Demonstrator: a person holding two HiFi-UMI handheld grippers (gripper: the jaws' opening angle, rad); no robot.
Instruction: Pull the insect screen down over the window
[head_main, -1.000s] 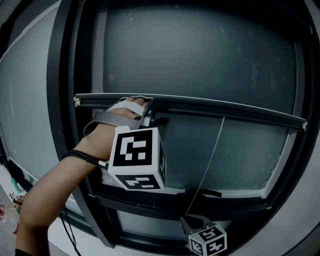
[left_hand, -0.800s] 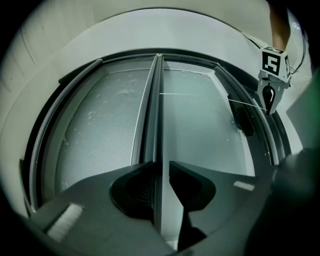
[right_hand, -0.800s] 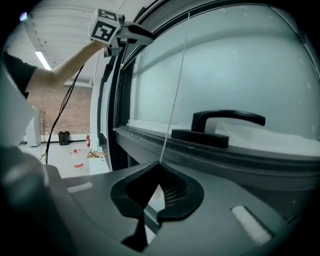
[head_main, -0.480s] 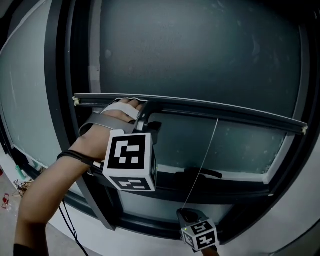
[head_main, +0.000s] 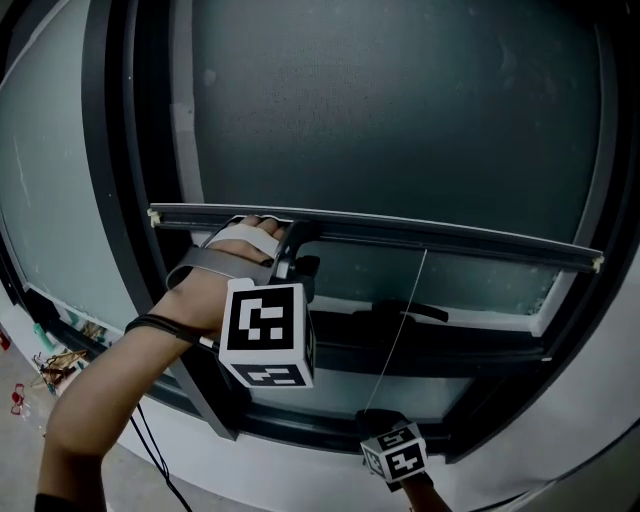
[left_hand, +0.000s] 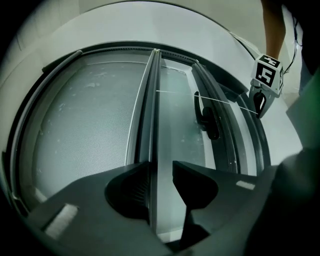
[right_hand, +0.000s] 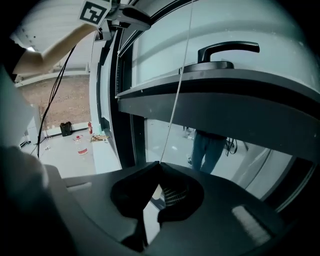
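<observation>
Two holds carry this pull, and they are not equal. Your left gripper (left_hand: 161, 167) is on the bottom bar (head_main: 450, 240) of the insect screen (head_main: 400, 120), left of the window handle (head_main: 430, 313) and just above its level. Its jaws have just been opening and now stand spread. The bar runs away between them, lying against one jaw with a gap to the other, so you are straddling it rather than pinching it. Your right gripper (right_hand: 159, 167) hangs well below the handle, jaws pressed together on the pull cord (head_main: 408, 320). The cord rises almost straight up past the handle to about the middle of the bar. The mesh already covers the pane above the handle, and the bar itself sits just above it. What matters for the next move is that the bar's long axis runs side to side across the window, tilting slightly lower to the right of the handle. The travel that seems left is straight down across that axis, toward the frame's bottom rail (head_main: 320, 432) below the handle. Your left hand is the nearer one, right at the bar, while your right reaches it only through the cord. I judge you should draw both down together, or the bar may skew.
</observation>
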